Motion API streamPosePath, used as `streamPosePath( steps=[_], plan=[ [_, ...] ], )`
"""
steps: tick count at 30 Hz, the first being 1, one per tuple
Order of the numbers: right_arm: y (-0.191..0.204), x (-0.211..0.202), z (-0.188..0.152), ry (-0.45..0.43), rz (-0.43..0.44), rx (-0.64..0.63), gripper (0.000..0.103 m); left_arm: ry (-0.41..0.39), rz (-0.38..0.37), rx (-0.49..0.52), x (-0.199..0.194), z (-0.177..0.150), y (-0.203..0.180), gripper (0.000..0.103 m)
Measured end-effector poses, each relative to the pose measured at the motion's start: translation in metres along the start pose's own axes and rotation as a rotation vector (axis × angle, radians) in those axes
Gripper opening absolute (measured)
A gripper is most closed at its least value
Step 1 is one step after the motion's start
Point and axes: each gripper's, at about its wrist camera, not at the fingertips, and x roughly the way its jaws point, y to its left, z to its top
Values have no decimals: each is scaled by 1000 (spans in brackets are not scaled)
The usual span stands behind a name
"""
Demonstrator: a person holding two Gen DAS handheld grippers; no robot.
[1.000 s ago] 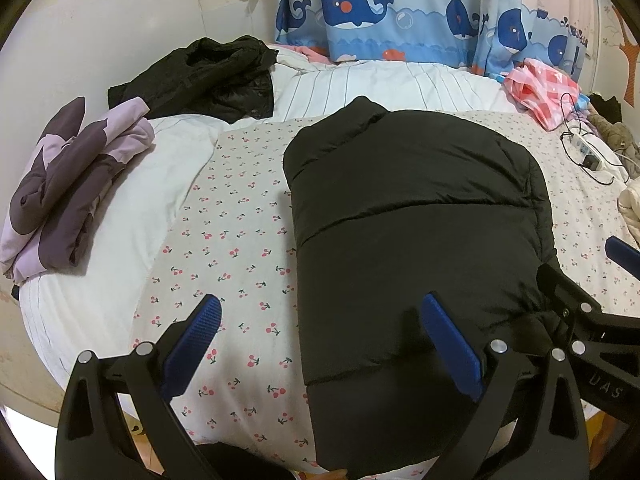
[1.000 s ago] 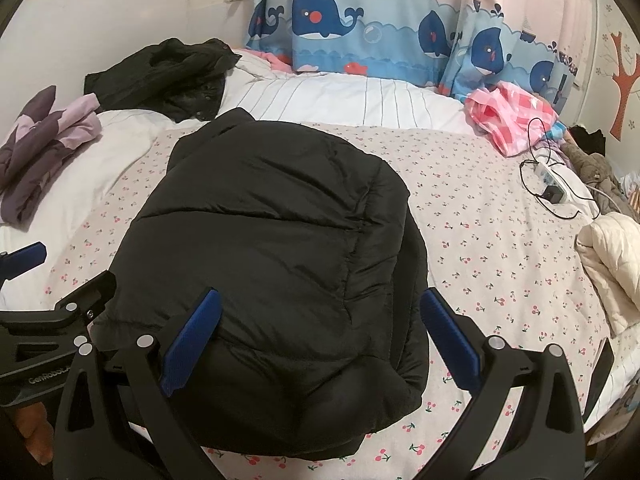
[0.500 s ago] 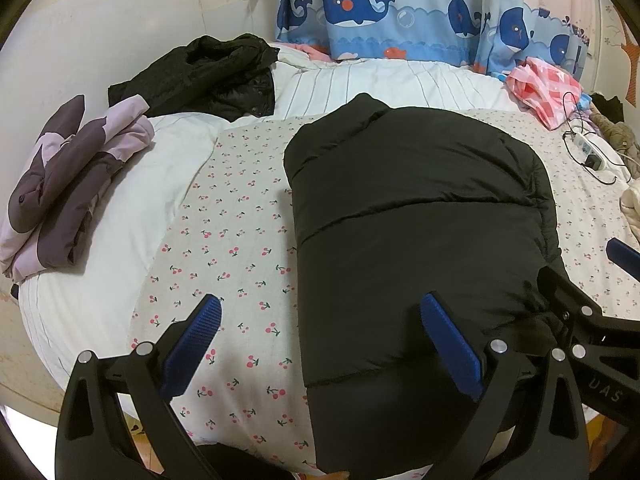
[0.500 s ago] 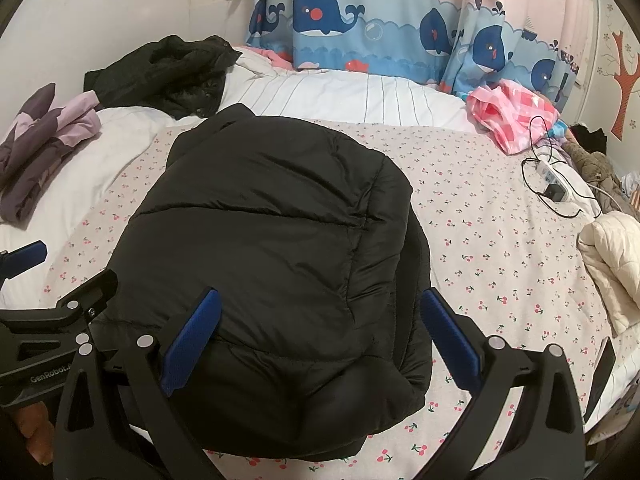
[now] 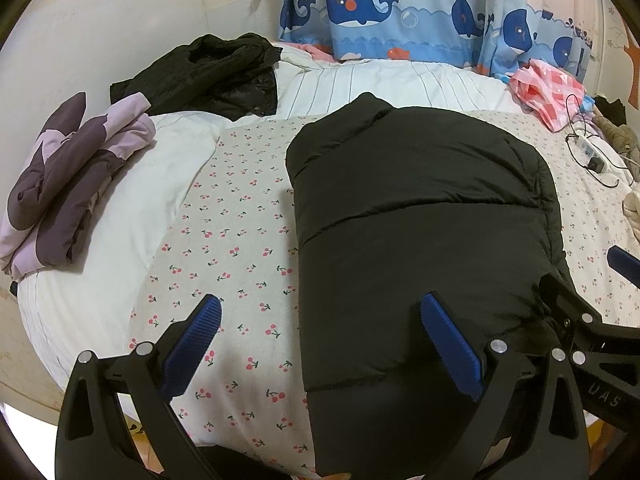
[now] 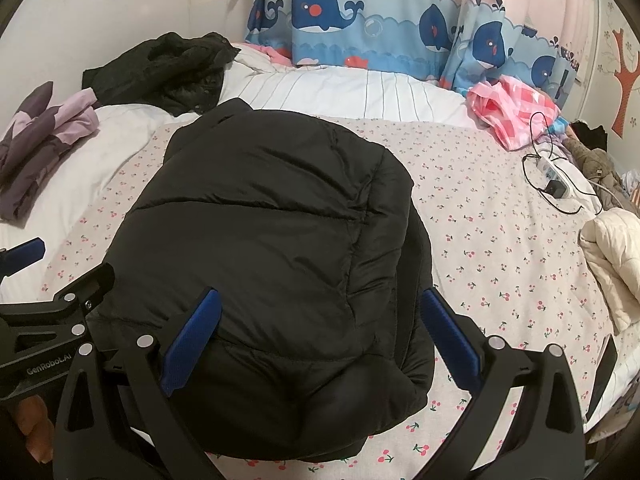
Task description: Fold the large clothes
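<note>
A black puffer jacket [image 5: 420, 224] lies folded into a compact block on the cherry-print sheet [image 5: 240, 240] of the bed, collar end toward the whale-pattern curtain [image 6: 360, 12]. The left gripper [image 5: 320, 344] hangs over the jacket's near left edge with its blue-padded fingers [image 5: 192, 344] spread wide and pinching nothing; the right gripper [image 6: 320, 336] stands likewise spread over the near end, one pad on either side of the fabric. A purple garment [image 5: 68, 184] and a dark crumpled coat [image 5: 208, 72] lie well apart at the far left.
</note>
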Motion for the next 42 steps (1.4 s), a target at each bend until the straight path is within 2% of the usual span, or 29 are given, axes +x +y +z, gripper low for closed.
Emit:
streamPosePath(
  steps=[42],
  plan=[
    [-7, 6, -11, 29, 17, 20, 96, -2, -2, -11, 5, 0, -4, 96]
  ],
)
